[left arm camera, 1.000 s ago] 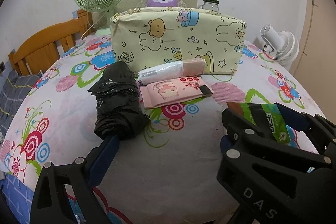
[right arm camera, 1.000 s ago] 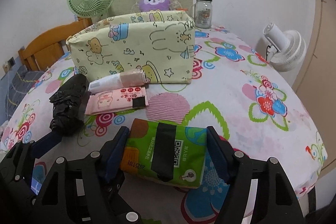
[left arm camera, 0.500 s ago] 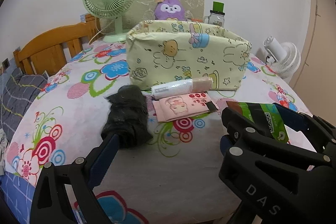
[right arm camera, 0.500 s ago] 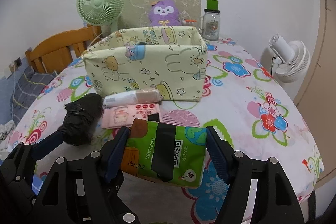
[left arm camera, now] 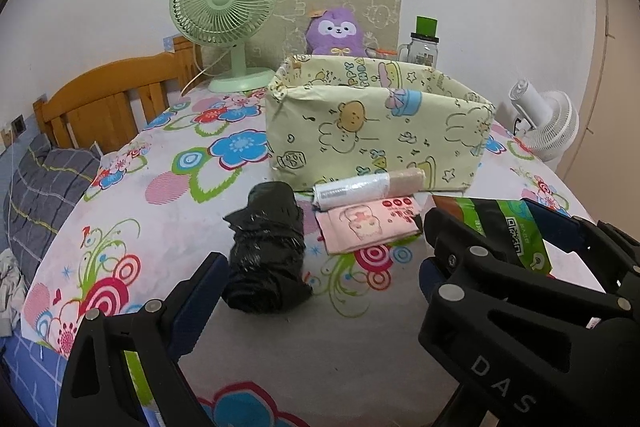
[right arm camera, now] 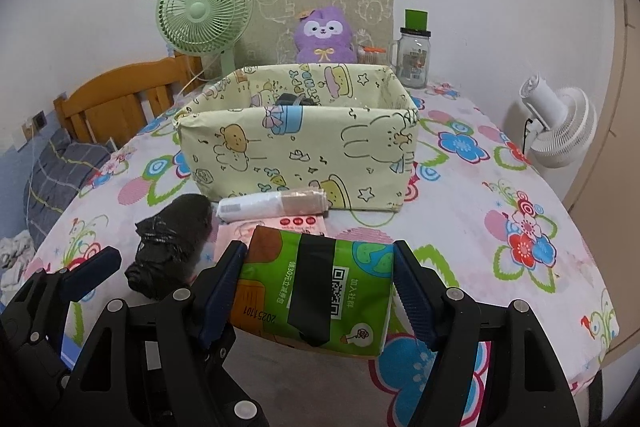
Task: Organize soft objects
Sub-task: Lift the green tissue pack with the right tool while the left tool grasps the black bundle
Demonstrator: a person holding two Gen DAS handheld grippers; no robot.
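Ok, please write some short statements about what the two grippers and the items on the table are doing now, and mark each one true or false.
1. The right gripper holds the green tissue pack. True.
2. The left gripper grips the black bag bundle. False: its fingers are apart, and the bundle lies on the table.
3. The pink packet is inside the fabric box. False: it lies on the table in front of the box.
4. The white roll lies against the front of the box. True.
5. A purple plush toy sits behind the box. True.
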